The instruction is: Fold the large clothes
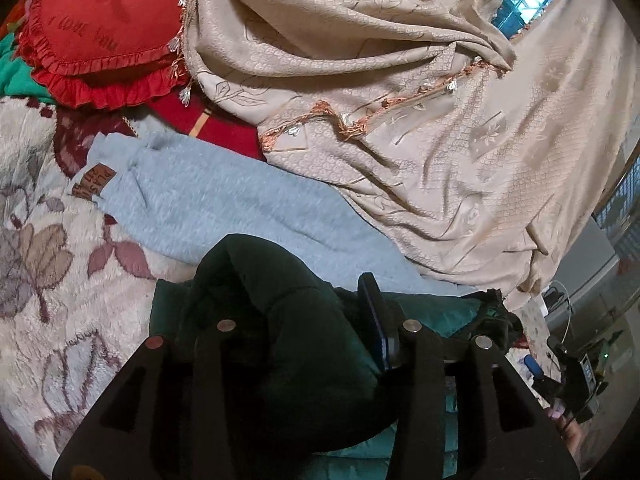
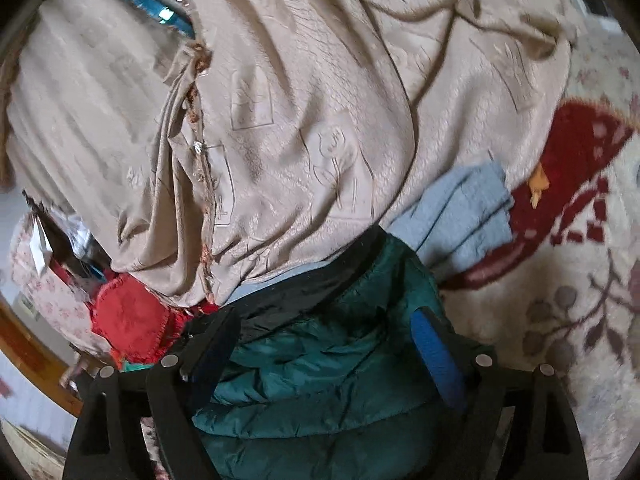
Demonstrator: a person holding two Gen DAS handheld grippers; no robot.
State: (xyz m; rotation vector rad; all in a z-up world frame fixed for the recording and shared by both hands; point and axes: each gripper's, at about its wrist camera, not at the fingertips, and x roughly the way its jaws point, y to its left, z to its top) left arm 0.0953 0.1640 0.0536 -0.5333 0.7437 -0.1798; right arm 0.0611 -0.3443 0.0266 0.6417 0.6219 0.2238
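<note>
Tongs on the right stand spread wide, the green puffer jacket bunched between them but not pinched. Left tongs are partly spread around a dark fold of that jacket; whether they press it cannot be told. Jacket looks light, puffy and slippery, so a hem or seam is probably the surest hold. Beyond, at twelve o'clock, lie a blue sweater and a beige curtain on the floral blanket.

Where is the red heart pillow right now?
In the left wrist view, the red heart pillow sits top left on the bed, beside the beige curtain, above the light blue sweater.
</note>
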